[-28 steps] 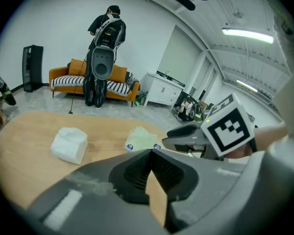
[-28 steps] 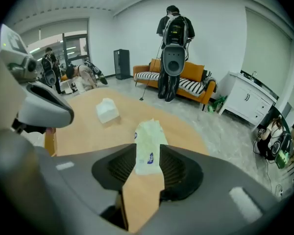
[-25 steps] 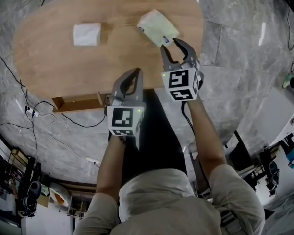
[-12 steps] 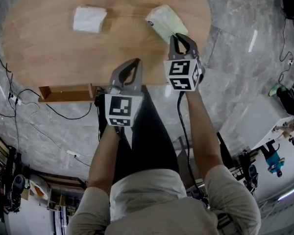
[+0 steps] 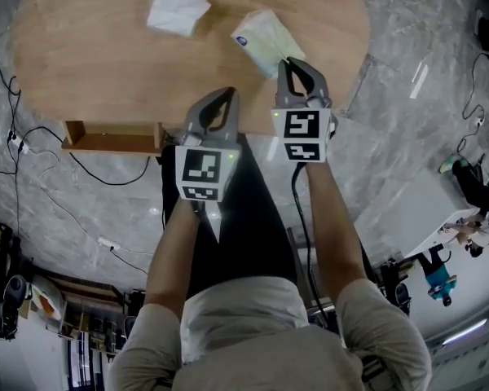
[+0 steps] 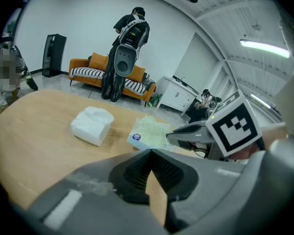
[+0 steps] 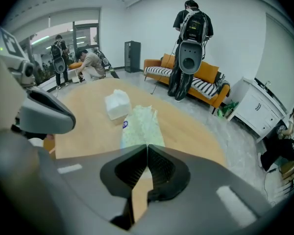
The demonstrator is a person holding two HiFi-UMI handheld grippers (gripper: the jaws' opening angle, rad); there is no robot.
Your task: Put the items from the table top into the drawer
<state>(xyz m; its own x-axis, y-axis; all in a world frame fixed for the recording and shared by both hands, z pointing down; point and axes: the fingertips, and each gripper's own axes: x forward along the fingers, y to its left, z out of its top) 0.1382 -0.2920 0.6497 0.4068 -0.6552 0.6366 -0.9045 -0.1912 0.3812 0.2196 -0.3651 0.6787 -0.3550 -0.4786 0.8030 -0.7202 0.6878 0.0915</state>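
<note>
A pale green packet lies on the oval wooden table, towards its right side. My right gripper is shut on the packet's near edge, and in the right gripper view the packet runs straight into the closed tips. A white tissue pack lies farther back on the left, apart from both grippers. My left gripper hangs over the table's near edge, shut with nothing in it. An open wooden drawer shows under the table's near edge at the left.
Black cables trail over the marble floor left of the table. Beyond the table stand an orange sofa, white cabinets and several people.
The right gripper's jaws have gone from wide open to shut on the near edge of the packet. Both grippers have moved forward to the table's near edge.
</note>
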